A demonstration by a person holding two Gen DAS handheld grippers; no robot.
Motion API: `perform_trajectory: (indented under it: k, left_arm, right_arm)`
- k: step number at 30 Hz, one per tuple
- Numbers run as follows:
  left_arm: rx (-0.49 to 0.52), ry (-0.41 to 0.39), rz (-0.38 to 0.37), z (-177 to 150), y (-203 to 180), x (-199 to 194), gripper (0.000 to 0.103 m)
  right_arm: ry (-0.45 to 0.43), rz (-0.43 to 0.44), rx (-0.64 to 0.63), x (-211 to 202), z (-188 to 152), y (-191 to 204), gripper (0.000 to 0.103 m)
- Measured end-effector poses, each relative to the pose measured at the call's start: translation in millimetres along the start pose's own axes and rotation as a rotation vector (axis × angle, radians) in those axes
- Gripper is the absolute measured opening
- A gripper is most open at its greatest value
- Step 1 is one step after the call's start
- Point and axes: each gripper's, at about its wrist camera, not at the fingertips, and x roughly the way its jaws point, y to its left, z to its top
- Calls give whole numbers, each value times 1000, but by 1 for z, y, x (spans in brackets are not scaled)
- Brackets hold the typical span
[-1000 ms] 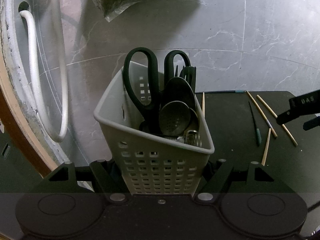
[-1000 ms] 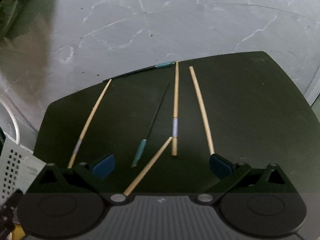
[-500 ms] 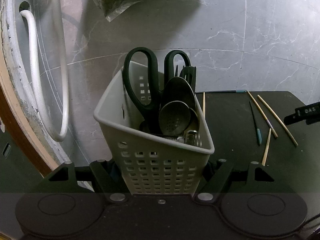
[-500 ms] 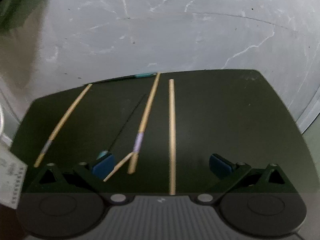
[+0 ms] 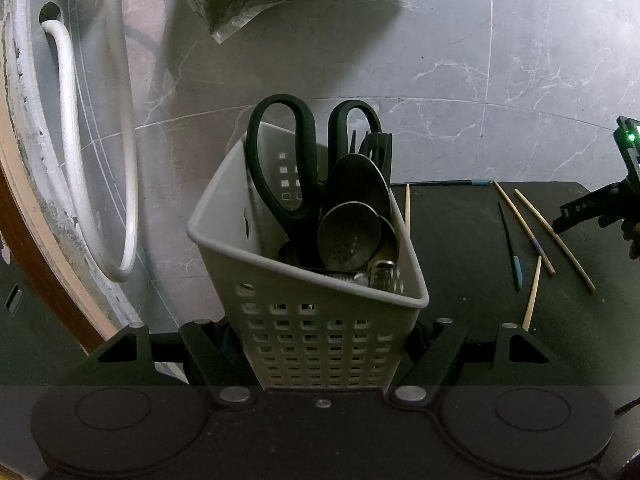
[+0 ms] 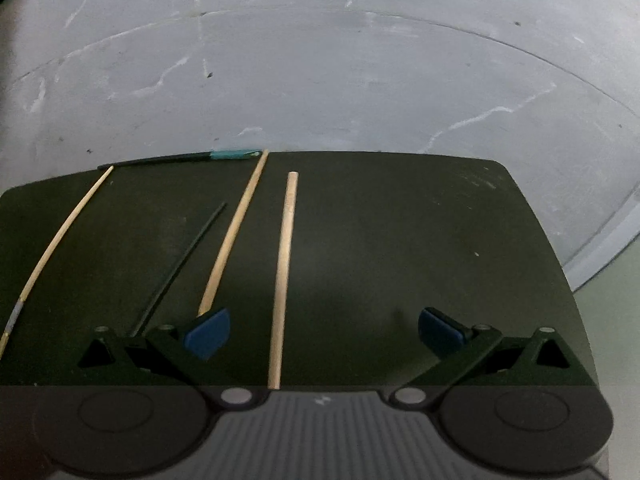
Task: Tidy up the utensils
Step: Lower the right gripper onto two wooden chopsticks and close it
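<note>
Gripping caddy (image 5: 320,320), left fingers hidden behind it | right fingers (image 6: 208,334) wide, chopstick (image 6: 282,280) end cut off

A perforated grey caddy (image 5: 320,332) is filled with upright black-handled scissors (image 5: 288,184) and metal spoons (image 5: 352,216). To its right, bamboo chopsticks (image 6: 284,272) and dark teal-tipped chopsticks (image 6: 176,268) are scattered flat on a black mat (image 6: 420,240).

Right tool (image 6: 324,330): matte black body with a ribbed grey panel, round silver screws at the finger pivots, and blue pads (image 6: 208,334) on its black fingers. Left tool (image 5: 320,344): same black frame, triangular cut-outs, silver screws.
</note>
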Motion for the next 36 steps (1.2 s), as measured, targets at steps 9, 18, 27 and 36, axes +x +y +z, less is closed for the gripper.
perform_trajectory:
  k: [9,18,27,36]
  left_arm:
    - [3,2,0,0,0,0,76]
    - [5,1,0,0,0,1,76]
    - [6,1,-1,0,-1,1,76]
    - [6,2,-1,0,0,1,77]
  right_arm:
    - [-4,38,-5,5,5,7,96]
    - [28,99,60,14,6,0,70]
    - [0,135,149,21,6,-9,12]
    - [-17,195,281,37,23,-14,7]
